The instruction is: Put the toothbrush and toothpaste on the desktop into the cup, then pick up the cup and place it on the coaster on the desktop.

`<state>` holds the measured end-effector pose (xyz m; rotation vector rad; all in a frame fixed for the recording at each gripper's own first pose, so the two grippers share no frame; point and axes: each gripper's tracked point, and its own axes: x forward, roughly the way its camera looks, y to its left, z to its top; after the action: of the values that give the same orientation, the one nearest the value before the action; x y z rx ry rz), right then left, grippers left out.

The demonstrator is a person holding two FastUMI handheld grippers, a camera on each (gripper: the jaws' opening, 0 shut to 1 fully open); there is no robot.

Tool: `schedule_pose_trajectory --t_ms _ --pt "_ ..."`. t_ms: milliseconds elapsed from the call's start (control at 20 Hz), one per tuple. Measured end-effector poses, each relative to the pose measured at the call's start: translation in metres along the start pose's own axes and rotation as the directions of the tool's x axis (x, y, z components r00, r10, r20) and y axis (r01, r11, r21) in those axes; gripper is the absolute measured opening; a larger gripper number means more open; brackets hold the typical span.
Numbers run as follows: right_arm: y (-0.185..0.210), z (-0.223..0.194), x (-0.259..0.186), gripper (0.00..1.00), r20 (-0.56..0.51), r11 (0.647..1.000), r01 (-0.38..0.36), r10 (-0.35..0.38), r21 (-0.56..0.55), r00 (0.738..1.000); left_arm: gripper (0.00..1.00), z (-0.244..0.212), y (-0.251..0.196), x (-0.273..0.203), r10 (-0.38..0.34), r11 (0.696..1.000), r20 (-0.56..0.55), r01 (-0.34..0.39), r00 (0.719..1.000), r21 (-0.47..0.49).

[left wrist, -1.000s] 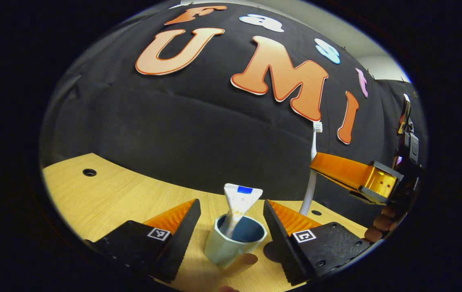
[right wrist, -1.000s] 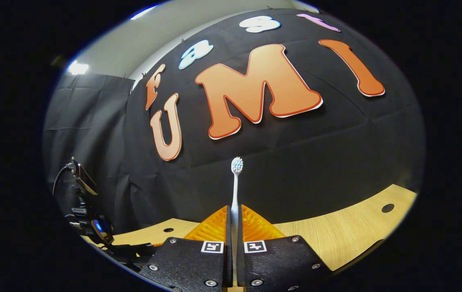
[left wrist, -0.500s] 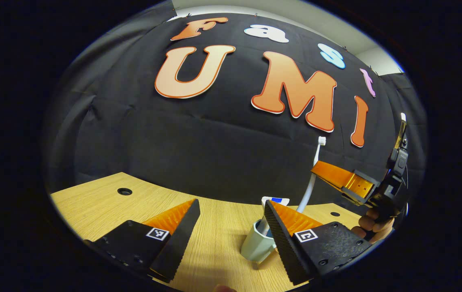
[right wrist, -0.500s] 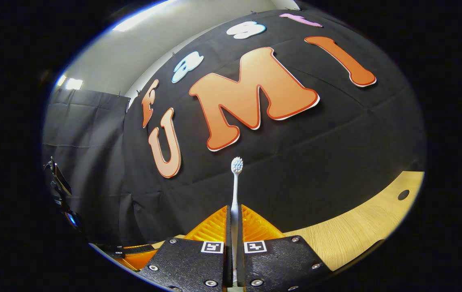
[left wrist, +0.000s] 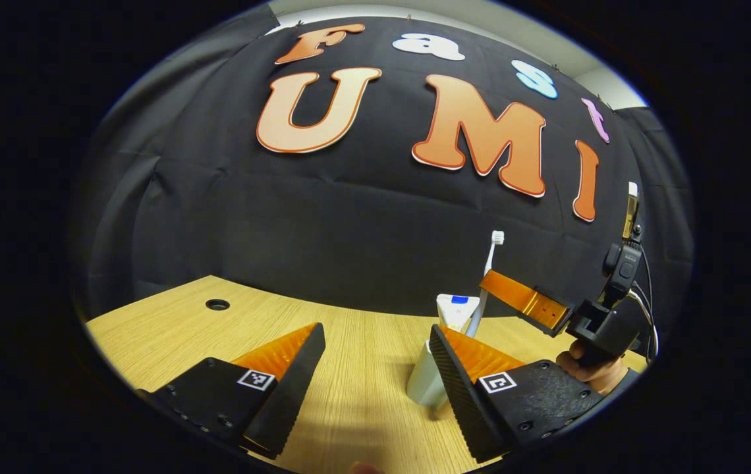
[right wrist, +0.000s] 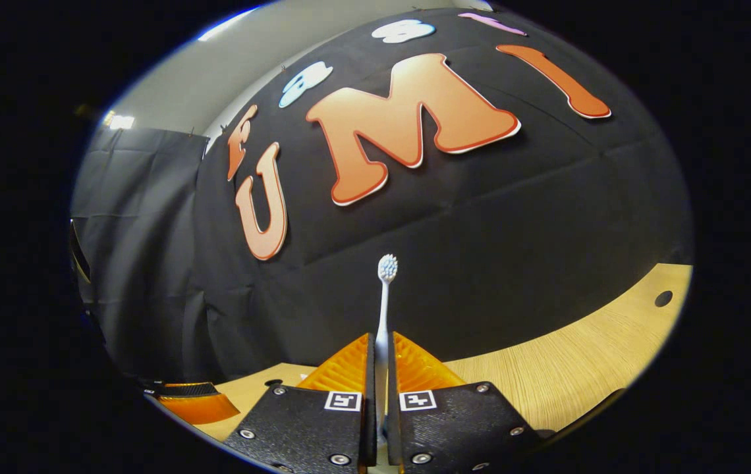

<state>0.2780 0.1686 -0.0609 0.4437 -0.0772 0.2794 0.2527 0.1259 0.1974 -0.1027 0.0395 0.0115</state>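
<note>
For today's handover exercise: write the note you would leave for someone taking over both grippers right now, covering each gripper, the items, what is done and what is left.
Right gripper: shut on the toothbrush, held upright above the cup.
Left gripper: open, holding nothing, cup by its right finger.
Toothpaste: standing in the cup on the desk.
Done: toothpaste in.
Left: lower and release the toothbrush into the cup, then move the cup onto the coaster.

We find no legible wording. The toothpaste (left wrist: pixel 456 311) tube's print is too small to read. Each tool's fingers (right wrist: pixel 346 368) carry square black-and-white coded markers, without letters or numbers.
</note>
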Motion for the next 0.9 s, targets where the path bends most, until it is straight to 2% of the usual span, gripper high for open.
schedule_pose_trajectory --t_ms 300,500,700,750,800,900 --pt "0.003 0.004 -0.025 0.13 -0.102 0.998 -0.044 0.040 -0.041 0.994 0.96 0.010 -0.031 -0.009 -0.031 0.999 0.000 0.031 1.000 0.042" --pt "0.002 0.033 -0.052 0.18 -0.096 0.996 -0.059 0.052 -0.072 0.994 0.96 0.017 -0.060 -0.012 -0.063 0.994 -0.043 0.067 0.997 0.088" --pt "-0.005 0.043 -0.081 0.37 -0.152 0.986 -0.082 0.060 -0.142 0.987 0.98 0.012 -0.082 -0.012 -0.088 0.988 -0.117 0.102 0.989 0.118" --pt "-0.007 0.047 -0.089 0.49 -0.155 0.985 -0.081 0.057 -0.152 0.986 0.98 0.011 -0.086 -0.009 -0.088 0.988 -0.137 0.105 0.987 0.118" --pt "-0.009 0.051 -0.096 0.54 -0.157 0.984 -0.082 0.058 -0.156 0.986 0.98 0.010 -0.089 -0.007 -0.088 0.987 -0.165 0.108 0.982 0.121" --pt "-0.012 0.062 -0.112 0.72 -0.152 0.984 -0.085 0.061 -0.157 0.986 0.98 0.011 -0.097 -0.005 -0.083 0.983 -0.210 0.114 0.974 0.141"
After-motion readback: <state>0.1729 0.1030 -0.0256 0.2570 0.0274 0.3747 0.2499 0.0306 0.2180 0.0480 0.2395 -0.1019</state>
